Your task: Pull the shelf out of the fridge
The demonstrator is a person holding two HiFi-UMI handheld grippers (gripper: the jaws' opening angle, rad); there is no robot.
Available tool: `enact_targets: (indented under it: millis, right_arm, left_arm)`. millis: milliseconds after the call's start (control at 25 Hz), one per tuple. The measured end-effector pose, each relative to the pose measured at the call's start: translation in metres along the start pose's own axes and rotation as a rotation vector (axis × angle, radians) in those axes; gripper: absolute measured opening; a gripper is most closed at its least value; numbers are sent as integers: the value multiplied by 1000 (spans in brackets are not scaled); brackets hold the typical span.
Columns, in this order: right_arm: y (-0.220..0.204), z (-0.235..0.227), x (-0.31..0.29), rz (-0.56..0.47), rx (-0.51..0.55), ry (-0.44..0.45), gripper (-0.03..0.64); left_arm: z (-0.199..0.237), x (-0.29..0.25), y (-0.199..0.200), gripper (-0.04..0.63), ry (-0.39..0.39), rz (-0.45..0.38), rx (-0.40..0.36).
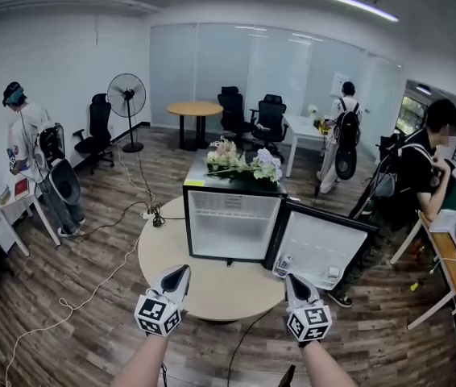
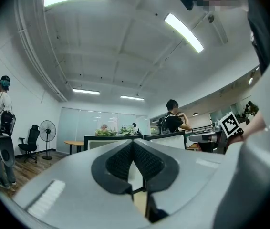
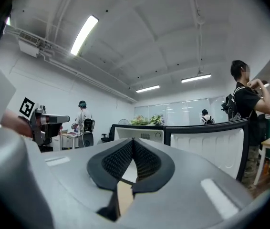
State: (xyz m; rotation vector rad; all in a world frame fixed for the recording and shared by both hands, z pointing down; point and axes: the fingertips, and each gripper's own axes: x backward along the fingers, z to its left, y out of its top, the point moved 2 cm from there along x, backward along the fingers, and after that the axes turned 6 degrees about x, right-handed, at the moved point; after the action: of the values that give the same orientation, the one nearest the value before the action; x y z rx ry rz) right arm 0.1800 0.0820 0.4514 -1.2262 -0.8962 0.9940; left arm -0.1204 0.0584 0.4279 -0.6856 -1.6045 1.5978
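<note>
We are holding left gripper point(image 1: 177, 276) and right gripper point(image 1: 296, 284), jaws closed on nothing, facing the open fridge point(image 1: 230, 224).

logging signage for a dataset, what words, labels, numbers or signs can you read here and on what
No words or numbers can be read in any view.
On the top edge of the fridge, a yellow sticker: too small to read.
On the cubes of the left gripper and right gripper, square markers: black-and-white patterns, no letters.
</note>
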Motion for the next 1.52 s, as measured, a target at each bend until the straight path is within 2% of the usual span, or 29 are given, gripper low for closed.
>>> enact_targets:
  millis: [120, 160, 200, 360, 480, 840, 1160, 1520]
  right_arm:
    - [-1, 6, -1, -17, 3, 38, 9]
    - [-1, 9, -4, -22, 1, 54, 187]
    - [-1, 12, -7, -15, 8, 68, 598]
    - [-2, 19, -8, 19, 104, 85, 598]
    - [-3, 21, -6, 20, 115, 89, 598]
    - [-6, 12, -9, -24, 66, 163, 598]
    - [-28, -5, -18, -38, 73, 209, 598]
    - [-33, -11, -66, -20, 46, 225, 598]
  left_arm:
    - [-2, 1, -2, 0, -3, 3, 5]
    - [-3, 3, -3, 0, -3, 3, 7]
    - [-3, 4, -3, 0, -2, 4, 8]
    - [-7, 4, -4, 0, 3, 1, 10]
    - [-9, 5, -5, 0, 4, -3, 9]
    - [-26, -6, -10, 0, 26, 8, -8]
    - [-48, -18, -24, 0, 66, 16, -70]
    - [-23, -50, -30, 0, 79, 24, -46]
